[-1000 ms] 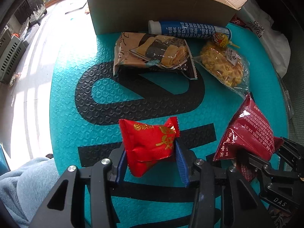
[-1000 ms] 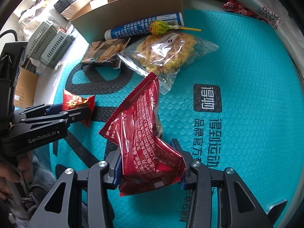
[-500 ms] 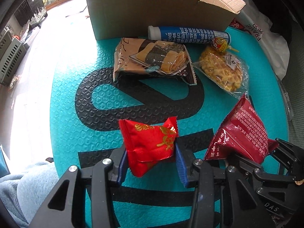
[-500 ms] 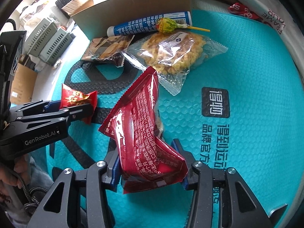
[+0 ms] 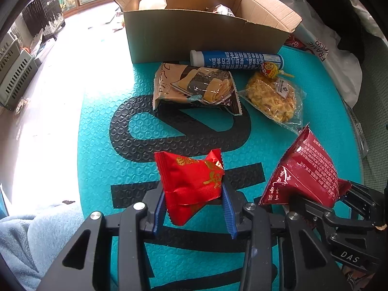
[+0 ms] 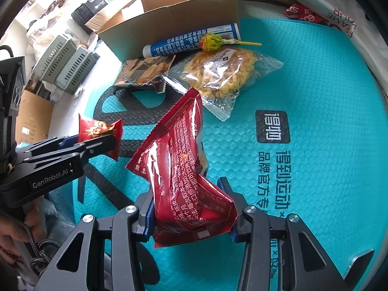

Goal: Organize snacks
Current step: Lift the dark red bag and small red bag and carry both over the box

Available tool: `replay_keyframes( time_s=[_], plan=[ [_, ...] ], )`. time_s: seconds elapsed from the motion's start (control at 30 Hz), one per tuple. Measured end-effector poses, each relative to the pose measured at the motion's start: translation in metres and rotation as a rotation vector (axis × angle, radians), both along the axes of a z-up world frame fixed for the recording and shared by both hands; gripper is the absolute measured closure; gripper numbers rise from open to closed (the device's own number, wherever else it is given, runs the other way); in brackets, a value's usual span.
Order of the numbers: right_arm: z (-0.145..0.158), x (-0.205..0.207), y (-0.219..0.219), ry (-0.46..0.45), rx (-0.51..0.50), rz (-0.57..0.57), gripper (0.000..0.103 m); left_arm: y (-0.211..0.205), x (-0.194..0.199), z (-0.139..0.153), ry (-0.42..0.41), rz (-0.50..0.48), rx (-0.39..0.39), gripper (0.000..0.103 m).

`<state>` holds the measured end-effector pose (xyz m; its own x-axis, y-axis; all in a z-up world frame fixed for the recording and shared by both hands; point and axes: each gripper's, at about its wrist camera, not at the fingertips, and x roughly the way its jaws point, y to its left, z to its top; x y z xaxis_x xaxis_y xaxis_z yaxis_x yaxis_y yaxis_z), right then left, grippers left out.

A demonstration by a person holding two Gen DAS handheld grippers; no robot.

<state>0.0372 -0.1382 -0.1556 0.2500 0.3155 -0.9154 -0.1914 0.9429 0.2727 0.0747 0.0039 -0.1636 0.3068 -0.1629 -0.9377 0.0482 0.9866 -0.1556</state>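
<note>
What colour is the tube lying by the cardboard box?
Blue with white print and a white cap; clearest in the left wrist view.

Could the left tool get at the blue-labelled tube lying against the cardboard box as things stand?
Probably not yet. The left tool is closing on a bright red snack packet, so it is occupied. The blue-labelled white tube lies uncovered before the open cardboard box, with a lollipop at one end.
</note>
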Motion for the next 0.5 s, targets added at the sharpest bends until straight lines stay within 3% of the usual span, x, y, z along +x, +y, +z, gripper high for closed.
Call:
replay_keyframes(
  time_s=[0.5],
  plan=[
    [0.036,-0.014,0.003,-0.056,0.026,0.018,0.059,0.008,-0.025,0.039,-0.052,0.023,-0.076,0.064]
  ],
)
